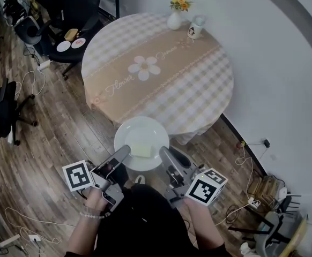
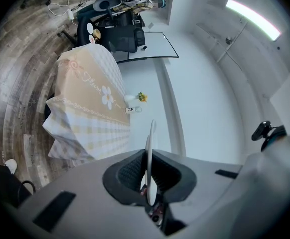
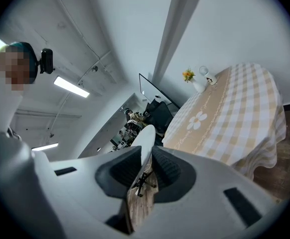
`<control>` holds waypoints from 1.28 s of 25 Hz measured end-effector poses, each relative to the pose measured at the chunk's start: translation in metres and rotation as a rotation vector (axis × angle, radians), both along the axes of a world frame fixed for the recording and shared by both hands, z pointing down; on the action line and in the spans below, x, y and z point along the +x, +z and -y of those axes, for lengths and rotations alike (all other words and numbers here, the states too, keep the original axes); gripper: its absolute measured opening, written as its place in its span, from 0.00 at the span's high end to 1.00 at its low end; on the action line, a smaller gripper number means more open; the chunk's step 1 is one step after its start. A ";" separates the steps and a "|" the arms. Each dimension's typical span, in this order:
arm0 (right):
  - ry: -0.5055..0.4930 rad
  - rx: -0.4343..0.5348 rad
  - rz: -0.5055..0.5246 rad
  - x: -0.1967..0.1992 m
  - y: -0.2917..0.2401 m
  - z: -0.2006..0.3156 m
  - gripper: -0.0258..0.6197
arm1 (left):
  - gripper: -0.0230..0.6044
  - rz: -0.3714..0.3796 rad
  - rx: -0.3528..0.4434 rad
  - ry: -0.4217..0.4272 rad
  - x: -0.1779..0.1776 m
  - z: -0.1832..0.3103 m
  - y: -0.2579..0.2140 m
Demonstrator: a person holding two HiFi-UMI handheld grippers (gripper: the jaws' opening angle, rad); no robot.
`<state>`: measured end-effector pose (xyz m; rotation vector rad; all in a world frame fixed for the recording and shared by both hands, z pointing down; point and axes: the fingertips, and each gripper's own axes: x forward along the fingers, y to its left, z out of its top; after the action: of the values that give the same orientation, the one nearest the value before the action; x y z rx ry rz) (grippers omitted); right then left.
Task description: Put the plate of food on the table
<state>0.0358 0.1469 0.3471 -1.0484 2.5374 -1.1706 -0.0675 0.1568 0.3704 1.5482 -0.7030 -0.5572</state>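
A wood-plank floor (image 1: 49, 138) lies under the scene, with a white wall (image 1: 284, 79) along one side.

Nearest, the left gripper (image 2: 149, 171) has its jaws closed almost fully on the rim of a white plate (image 1: 140, 133). The thin edge stands pinched between the two ribbed pads. The right gripper (image 3: 146, 167) grips the opposite side of the rim. Its jaws are a little wider apart, and its pads press on both faces of the plate.

The plate hangs roughly level between the two sets of jaws, above the floor. On it, between the two jaw tips, lies a pale yellow block of food (image 1: 143, 150); its kind cannot be told.

Just ahead of the jaws is the near edge of the round table (image 1: 199, 90), draped in a beige-and-white checked cloth with a daisy printed at its middle. The plate is just short of that edge, not yet over the tabletop.

At the far side of the table from the jaws stand a white vase (image 1: 174, 20) of yellow flowers and, just beside it, a small white cup (image 1: 195, 30). Beyond the table, off to the left of the jaws, is a black office chair (image 1: 75, 9).
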 end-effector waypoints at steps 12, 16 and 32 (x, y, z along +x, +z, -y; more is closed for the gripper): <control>0.028 -0.011 0.019 0.016 0.003 0.026 0.89 | 0.94 0.012 -0.009 0.016 0.016 0.027 0.000; 0.052 -0.015 0.020 0.019 0.006 0.046 0.89 | 0.94 0.011 -0.017 0.033 0.018 0.049 0.005; 0.188 -0.006 0.015 0.011 -0.005 0.182 0.90 | 0.94 0.002 -0.004 0.158 0.011 0.199 -0.006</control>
<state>0.0471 -0.0349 0.3426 -1.2440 2.3642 -1.1315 -0.0565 -0.0417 0.3648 1.5847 -0.5774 -0.4359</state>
